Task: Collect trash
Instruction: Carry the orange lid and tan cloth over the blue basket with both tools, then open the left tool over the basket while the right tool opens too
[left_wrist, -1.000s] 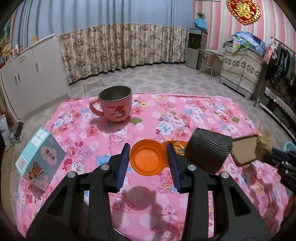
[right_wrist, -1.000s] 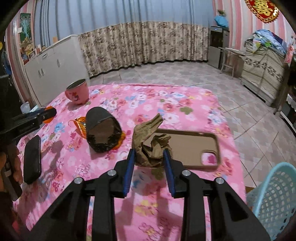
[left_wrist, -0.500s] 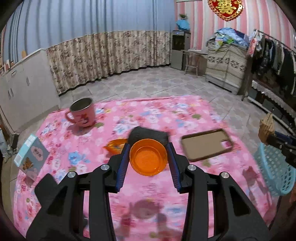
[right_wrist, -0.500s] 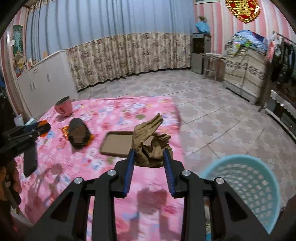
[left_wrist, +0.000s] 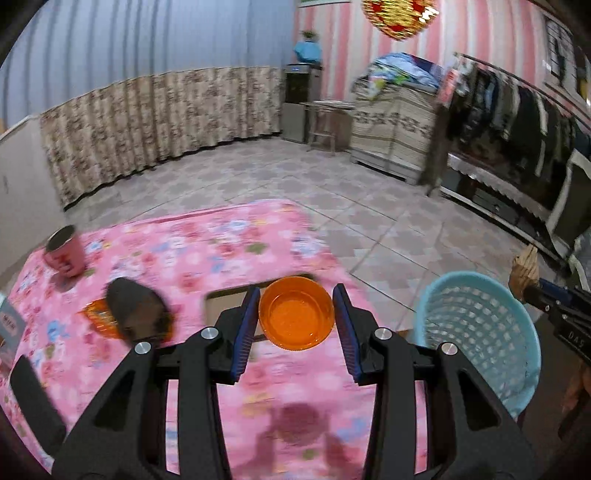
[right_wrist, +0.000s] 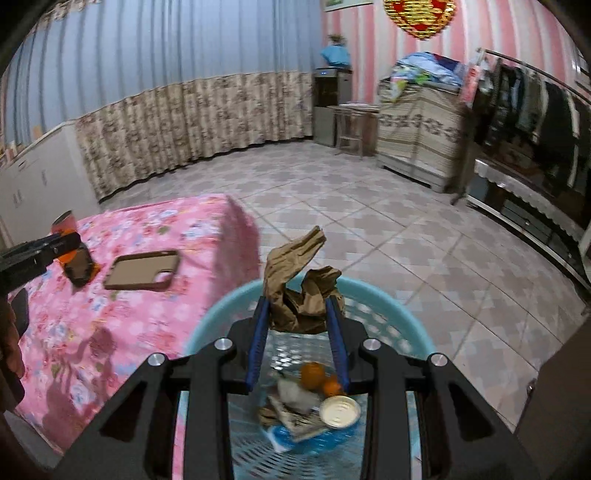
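My left gripper (left_wrist: 296, 322) is shut on an orange plastic cup (left_wrist: 295, 318), held above the right end of the pink flowered table (left_wrist: 207, 243). A light blue mesh basket (left_wrist: 480, 332) stands on the floor to its right. My right gripper (right_wrist: 298, 325) is shut on a crumpled brown paper (right_wrist: 299, 291) and hangs over that basket (right_wrist: 391, 325), which holds orange peel, a lid and paper scraps. The right gripper with the paper (left_wrist: 524, 271) shows at the left view's right edge.
On the table lie a brown phone case (right_wrist: 142, 269), a dark pouch (left_wrist: 136, 314) on an orange wrapper, a pink mug (left_wrist: 64, 251) and a boxed item at the left edge. Tiled floor, a cabinet and a clothes rack lie beyond.
Both grippers have swung right, off the table's middle toward the basket, each keeping its load. The right one has come from above the phone case to above the basket.
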